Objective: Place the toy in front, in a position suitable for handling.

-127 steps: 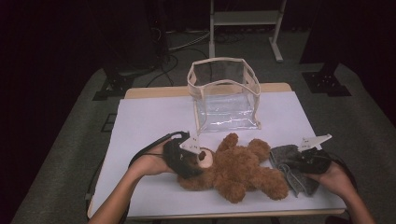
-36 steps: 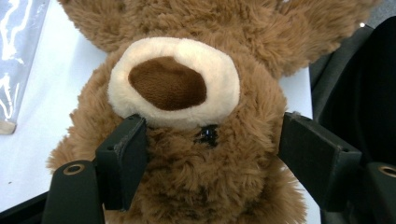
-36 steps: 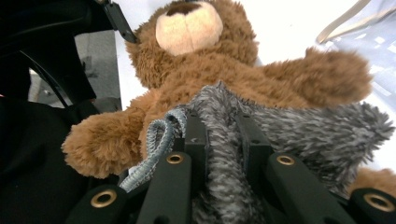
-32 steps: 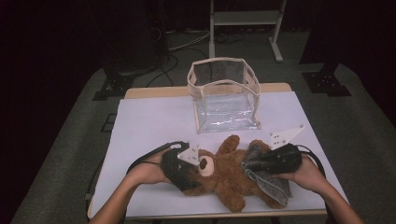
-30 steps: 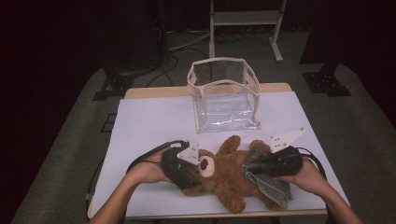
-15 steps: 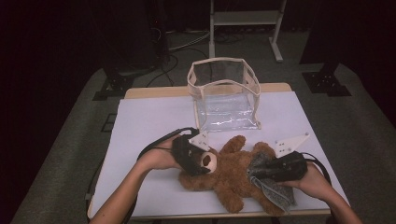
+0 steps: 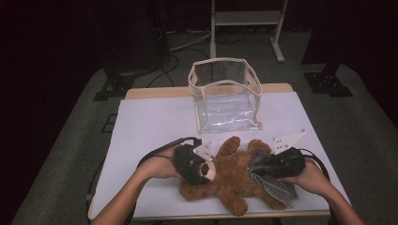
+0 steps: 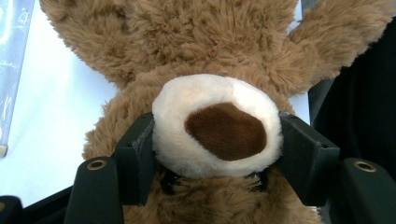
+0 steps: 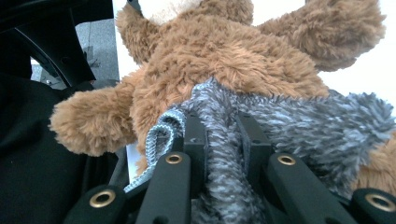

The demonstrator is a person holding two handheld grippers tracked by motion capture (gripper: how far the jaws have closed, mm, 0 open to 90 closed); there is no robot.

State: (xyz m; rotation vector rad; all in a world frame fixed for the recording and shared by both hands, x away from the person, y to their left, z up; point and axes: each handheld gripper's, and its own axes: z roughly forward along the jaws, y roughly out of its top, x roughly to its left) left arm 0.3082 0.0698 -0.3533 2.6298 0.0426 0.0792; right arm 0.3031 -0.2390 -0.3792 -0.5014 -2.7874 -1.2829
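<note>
The teddy bear (image 7: 230, 180) lies near the bench's (image 7: 150, 122) front edge. Your left gripper (image 8: 217, 140), jaws just closing, clamps its snout; your right gripper (image 9: 223, 135) pinches the grey cloth (image 9: 327, 135).

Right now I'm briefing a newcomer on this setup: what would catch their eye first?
A brown teddy bear lies at the table's near edge, its cream muzzle clamped between the jaws of the left claw. The right claw pinches a fuzzy grey cloth draped on the bear's body. Behind them stands an empty clear bag.
</note>
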